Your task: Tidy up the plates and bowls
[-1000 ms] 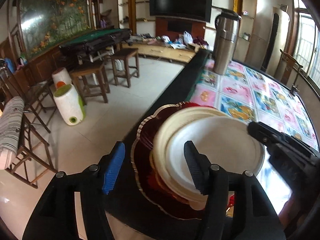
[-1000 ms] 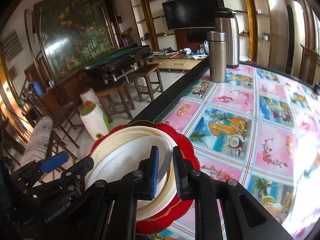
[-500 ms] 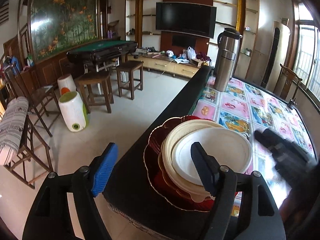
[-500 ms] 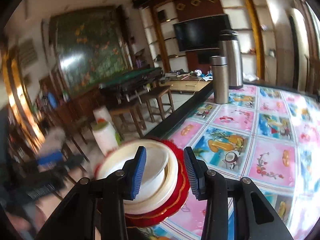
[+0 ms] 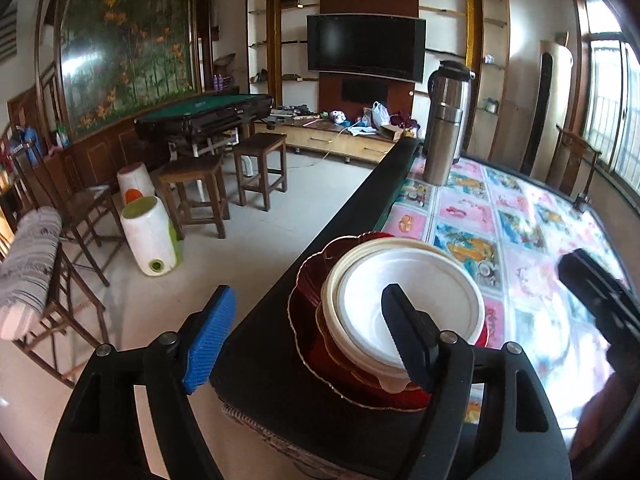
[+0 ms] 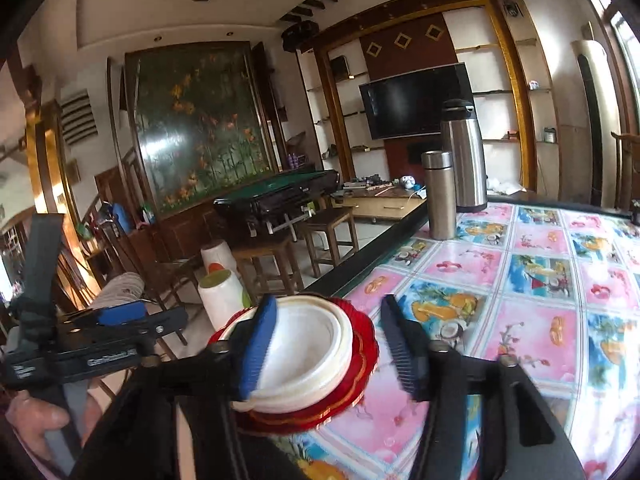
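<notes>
A stack stands at the near corner of the table: a red plate with a gold scalloped rim [image 5: 310, 280] at the bottom, a cream plate [image 5: 340, 270] on it, and a white bowl [image 5: 400, 276] on top. My left gripper [image 5: 308, 336] is open and hovers just short of the stack, holding nothing. In the right wrist view the white bowl [image 6: 310, 332] and red plate [image 6: 362, 356] lie below my right gripper [image 6: 328, 350], which is open and apart from them. The right gripper [image 5: 576, 268] shows blurred at the right edge. A hand holds the left gripper [image 6: 136, 320].
The table [image 5: 520, 216] has a fruit-patterned cloth and a dark edge. A tall steel thermos [image 6: 464, 160] and a smaller steel flask [image 6: 439, 196] stand at its far end. On the floor to the left are wooden stools [image 5: 260, 168], chairs and white containers [image 5: 150, 236].
My right gripper opened, let go of the white bowl's rim and drew back above the stack. My left gripper also pulled back a little. The stack stays in place.
</notes>
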### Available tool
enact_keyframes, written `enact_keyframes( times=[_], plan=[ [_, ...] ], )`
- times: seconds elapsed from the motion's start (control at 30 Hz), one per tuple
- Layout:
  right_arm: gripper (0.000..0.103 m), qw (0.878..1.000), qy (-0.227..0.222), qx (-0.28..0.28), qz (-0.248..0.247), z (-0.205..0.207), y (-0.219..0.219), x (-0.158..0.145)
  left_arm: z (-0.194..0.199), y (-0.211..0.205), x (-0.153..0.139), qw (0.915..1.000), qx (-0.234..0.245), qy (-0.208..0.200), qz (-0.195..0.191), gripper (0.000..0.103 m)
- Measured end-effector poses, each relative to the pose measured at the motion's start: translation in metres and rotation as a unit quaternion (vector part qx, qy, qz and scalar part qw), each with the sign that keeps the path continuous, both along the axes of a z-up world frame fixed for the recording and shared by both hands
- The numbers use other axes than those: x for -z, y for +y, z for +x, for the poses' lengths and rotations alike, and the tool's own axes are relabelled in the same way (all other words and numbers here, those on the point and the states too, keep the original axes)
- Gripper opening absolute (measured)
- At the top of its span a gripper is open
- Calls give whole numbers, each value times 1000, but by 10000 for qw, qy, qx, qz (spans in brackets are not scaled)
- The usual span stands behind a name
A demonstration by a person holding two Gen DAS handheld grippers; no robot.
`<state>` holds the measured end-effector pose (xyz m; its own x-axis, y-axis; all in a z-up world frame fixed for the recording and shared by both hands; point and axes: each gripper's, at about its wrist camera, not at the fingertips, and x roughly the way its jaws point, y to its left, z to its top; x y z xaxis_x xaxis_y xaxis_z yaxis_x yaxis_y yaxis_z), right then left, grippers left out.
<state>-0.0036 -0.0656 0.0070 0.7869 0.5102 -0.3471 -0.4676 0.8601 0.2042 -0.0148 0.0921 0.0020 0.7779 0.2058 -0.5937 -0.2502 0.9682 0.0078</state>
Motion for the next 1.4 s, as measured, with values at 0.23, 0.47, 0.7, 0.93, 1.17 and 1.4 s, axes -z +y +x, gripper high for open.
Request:
enact_keyframes(
  times=[0.23,0.47,0.7,0.93,1.17,1.4],
  plan=[
    [77,9984,90,-317,456,-21,-15,-1,-13,-11,-9,9997,-182,-145,112,76],
    [82,9964,75,-665,518,-42,-6,1,-39,-16,-18,9991,-179,-391,-4,83],
    [82,9960,-13,-752,473,-55,2,-1,-56,-21,-15,9982,-305,-509,104,86],
    [82,9961,-75,-747,466,-62,5,-5,-66,-19,-18,9971,-378,-655,61,87],
    [82,9960,-135,-790,382,-63,13,-6,-68,-19,-17,9969,-430,-650,66,88],
    [82,9964,-89,-776,337,-60,19,-2,-70,-19,-16,9961,-463,-752,-22,88]
  ],
)
